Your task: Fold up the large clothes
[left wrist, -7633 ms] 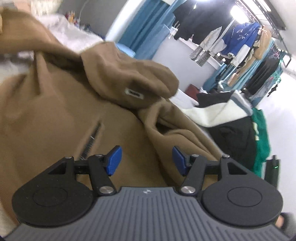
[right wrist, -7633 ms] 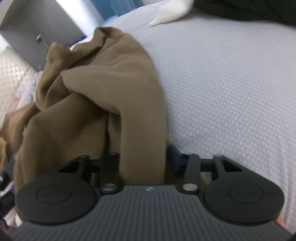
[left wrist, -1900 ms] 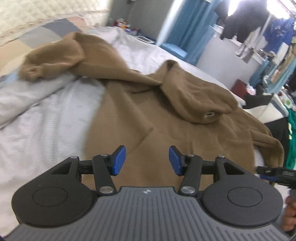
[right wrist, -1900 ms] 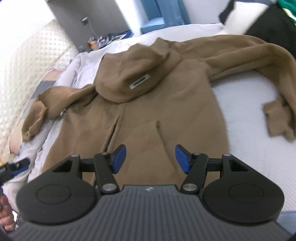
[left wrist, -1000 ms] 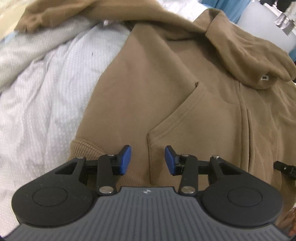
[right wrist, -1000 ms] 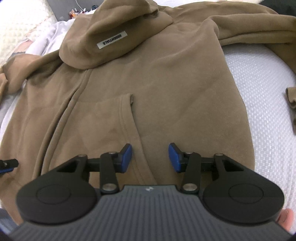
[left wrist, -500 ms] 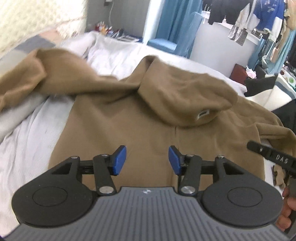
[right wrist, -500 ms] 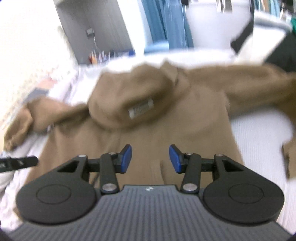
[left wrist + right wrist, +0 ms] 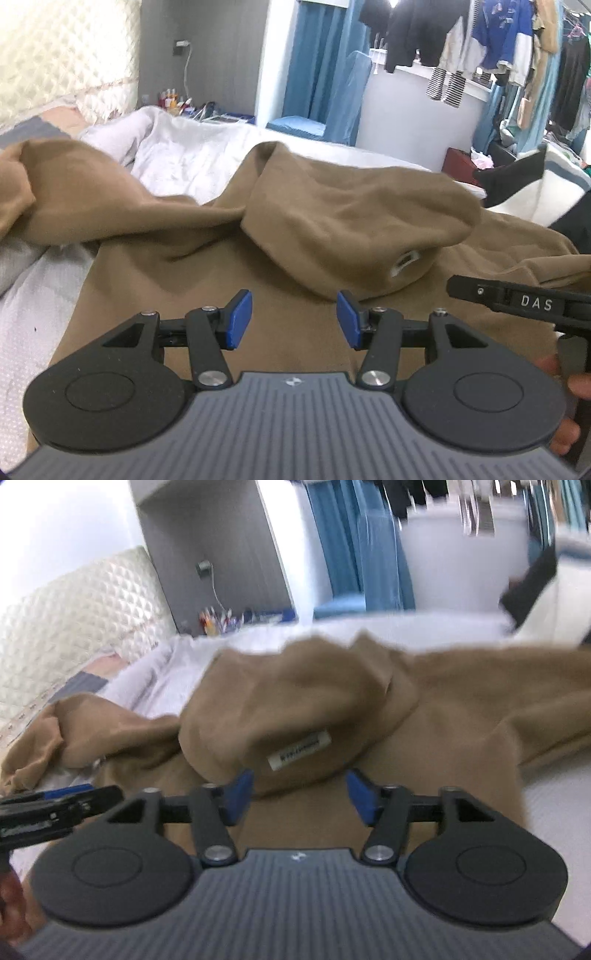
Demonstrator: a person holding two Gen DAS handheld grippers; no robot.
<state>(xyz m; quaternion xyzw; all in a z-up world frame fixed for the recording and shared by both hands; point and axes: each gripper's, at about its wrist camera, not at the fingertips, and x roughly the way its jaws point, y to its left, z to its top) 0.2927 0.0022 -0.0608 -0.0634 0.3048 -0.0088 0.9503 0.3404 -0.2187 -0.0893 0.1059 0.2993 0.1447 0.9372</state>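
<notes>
Both claws, left [image 9: 294, 319] and right [image 9: 300, 795], hang spread and empty over my brown hoodie [image 9: 229, 295], laid flat on the bed [image 9: 26, 314], no fold begun.

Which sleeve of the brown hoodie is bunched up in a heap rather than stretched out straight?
The sleeve toward the quilted headboard, on the picture's left, lies crumpled; the other sleeve runs out straight to the right.

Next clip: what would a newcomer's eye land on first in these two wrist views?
The brown hoodie spread face up across the white bed, its hood flopped forward over the chest with a white label showing. Next, the open left gripper and right gripper, both empty above the fabric, the right's jaws having just been opening. Behind hangs a rack of clothes.
</notes>
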